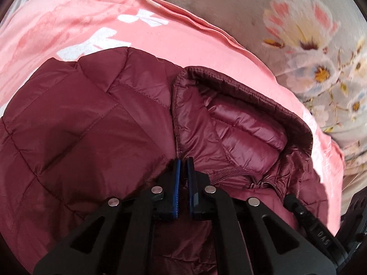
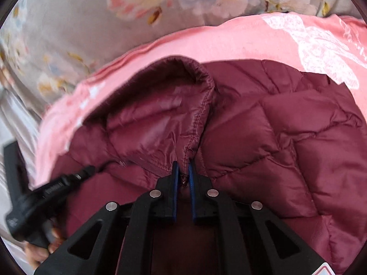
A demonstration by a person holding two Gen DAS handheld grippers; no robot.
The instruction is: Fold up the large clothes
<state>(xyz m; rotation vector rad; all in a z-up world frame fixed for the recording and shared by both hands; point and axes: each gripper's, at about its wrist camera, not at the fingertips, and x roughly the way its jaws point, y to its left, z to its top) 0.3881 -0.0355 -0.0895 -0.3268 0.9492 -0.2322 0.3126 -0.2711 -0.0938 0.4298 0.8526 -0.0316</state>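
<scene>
A maroon quilted puffer jacket (image 1: 80,123) with a hood (image 1: 240,119) lies on a pink printed cloth (image 1: 183,43). My left gripper (image 1: 183,160) is shut on the jacket's fabric beside the hood's base. My right gripper (image 2: 183,163) is shut on the hood's seamed edge (image 2: 199,119) of the same jacket (image 2: 286,137). The other gripper shows at each view's edge: the right one at lower right in the left wrist view (image 1: 321,236), the left one at lower left in the right wrist view (image 2: 45,194).
The pink cloth (image 2: 229,41) lies on a grey bedsheet with large flower prints (image 1: 298,29), (image 2: 91,23). A hand (image 2: 39,252) holds the left gripper's handle at the lower left of the right wrist view.
</scene>
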